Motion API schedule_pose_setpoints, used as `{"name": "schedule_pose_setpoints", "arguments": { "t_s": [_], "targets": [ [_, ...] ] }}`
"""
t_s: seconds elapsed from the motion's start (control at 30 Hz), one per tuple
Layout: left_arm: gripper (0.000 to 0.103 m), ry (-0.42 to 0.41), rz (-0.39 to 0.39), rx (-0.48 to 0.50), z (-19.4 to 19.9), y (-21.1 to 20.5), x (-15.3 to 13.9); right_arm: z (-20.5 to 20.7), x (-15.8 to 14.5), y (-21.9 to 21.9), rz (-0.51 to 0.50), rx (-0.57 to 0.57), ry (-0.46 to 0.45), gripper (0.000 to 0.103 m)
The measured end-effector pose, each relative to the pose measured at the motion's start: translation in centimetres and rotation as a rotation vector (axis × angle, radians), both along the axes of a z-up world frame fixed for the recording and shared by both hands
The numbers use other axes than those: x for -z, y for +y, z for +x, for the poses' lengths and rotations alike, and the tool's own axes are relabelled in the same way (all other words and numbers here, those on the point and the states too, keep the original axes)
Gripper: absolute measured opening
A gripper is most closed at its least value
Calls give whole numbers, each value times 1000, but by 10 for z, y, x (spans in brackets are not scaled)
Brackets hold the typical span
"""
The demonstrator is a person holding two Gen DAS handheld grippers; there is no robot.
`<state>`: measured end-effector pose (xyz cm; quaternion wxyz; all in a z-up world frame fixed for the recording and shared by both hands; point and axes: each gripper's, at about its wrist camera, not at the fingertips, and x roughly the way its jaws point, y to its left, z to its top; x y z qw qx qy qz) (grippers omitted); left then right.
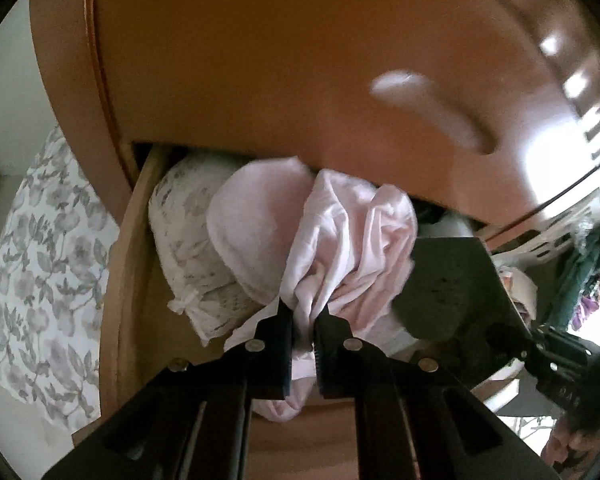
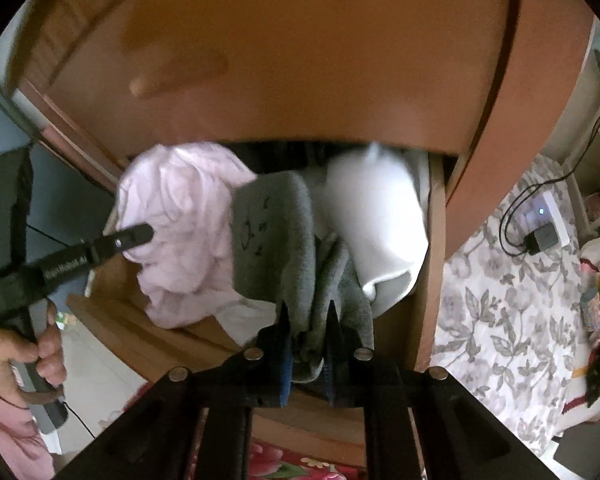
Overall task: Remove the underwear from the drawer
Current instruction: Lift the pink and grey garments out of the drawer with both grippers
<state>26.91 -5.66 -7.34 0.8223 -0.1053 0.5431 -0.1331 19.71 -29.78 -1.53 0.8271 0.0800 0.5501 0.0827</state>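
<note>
Both tongs are clamped on cloth at the open wooden drawer (image 1: 132,240), so the step in hand is the lift-out: raise each bunch steadily upward and toward the person, high enough that the trailing folds clear the drawer's front edge and do not drag neighbouring pieces along. The left tongs (image 1: 303,312) are closed on a gathered fold of the pale pink underwear (image 1: 340,232), whose crumpled body billows just beyond the tips and partly rides over the floral-print bundle (image 1: 180,220) at the drawer's left side. The right tongs (image 2: 309,316) are closed on a grey knit garment (image 2: 276,240), which hangs between the tips and drapes ahead of them, touching the pink piece on one side and a white folded garment (image 2: 376,216) on the other. That white piece looks likely to be snagged, so the grey one should be pulled away slowly. Everything is in or just above the drawer.
</note>
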Motion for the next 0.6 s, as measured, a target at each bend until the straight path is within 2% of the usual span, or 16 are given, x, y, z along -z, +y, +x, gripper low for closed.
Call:
{"name": "schedule_pose_setpoints", "arguments": {
  "t_s": [0.27,0.43,0.6],
  "targets": [
    [8,-136,-50,45,-17,-4,-56,-2,-46,-7,57,22,-93,13],
    [8,-207,-76,49,-30,-5,-86,-16,-79,-6,81,33,-166,13],
    [8,-290,-97,48,-42,-1,-129,-32,-113,-3,86,33,-237,13]
  ]
}}
